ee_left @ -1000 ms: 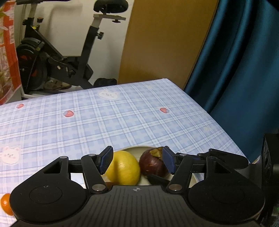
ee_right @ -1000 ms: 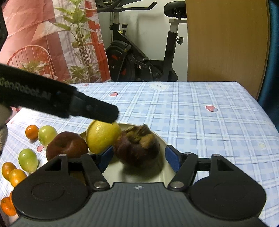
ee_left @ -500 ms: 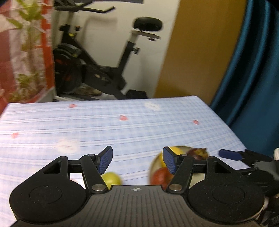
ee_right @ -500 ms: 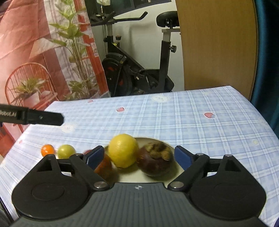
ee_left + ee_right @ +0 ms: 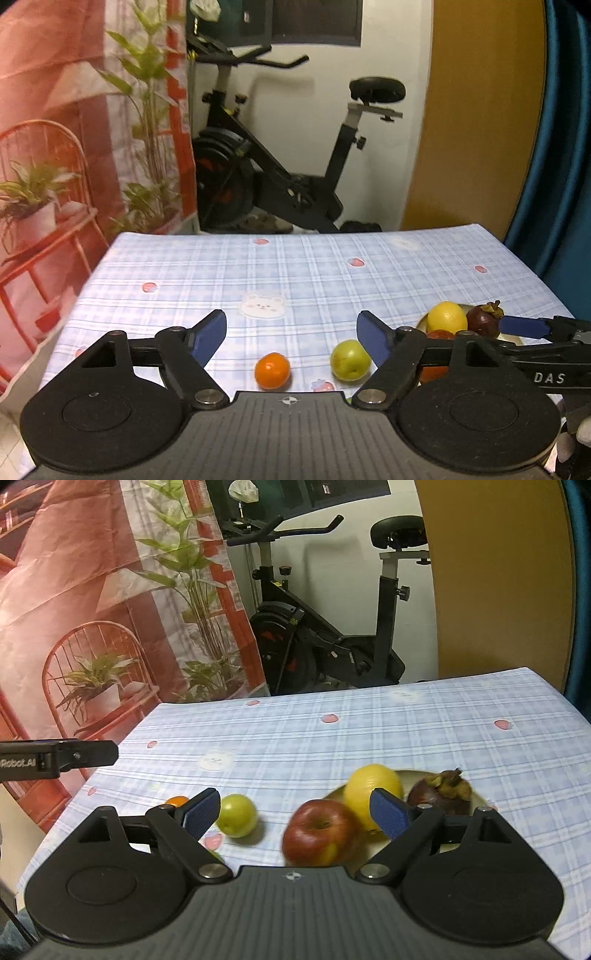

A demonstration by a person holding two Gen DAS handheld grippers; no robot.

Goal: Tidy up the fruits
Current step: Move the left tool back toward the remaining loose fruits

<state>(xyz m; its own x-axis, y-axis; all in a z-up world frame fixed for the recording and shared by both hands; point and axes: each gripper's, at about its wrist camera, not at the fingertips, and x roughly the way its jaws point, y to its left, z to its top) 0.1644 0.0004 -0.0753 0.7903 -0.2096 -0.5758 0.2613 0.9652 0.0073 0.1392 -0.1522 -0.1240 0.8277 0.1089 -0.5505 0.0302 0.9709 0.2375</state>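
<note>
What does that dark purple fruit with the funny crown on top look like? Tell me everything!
The dark purple fruit is round, with smooth, slightly shiny skin and a dry brown, leafy crown pointing up. It sits on the pale plate, on its right side, next to the yellow fruit. Whether the two touch is unclear. Its lower part is hidden behind the gripper. Nothing grips it.

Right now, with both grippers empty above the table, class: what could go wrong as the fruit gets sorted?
1. The red apple sits at the plate edge, beside the lemon; a nudge could roll it off.
2. The round green fruit and small orange lie loose on the tablecloth; a glancing touch by the fingers may send them rolling.
</note>
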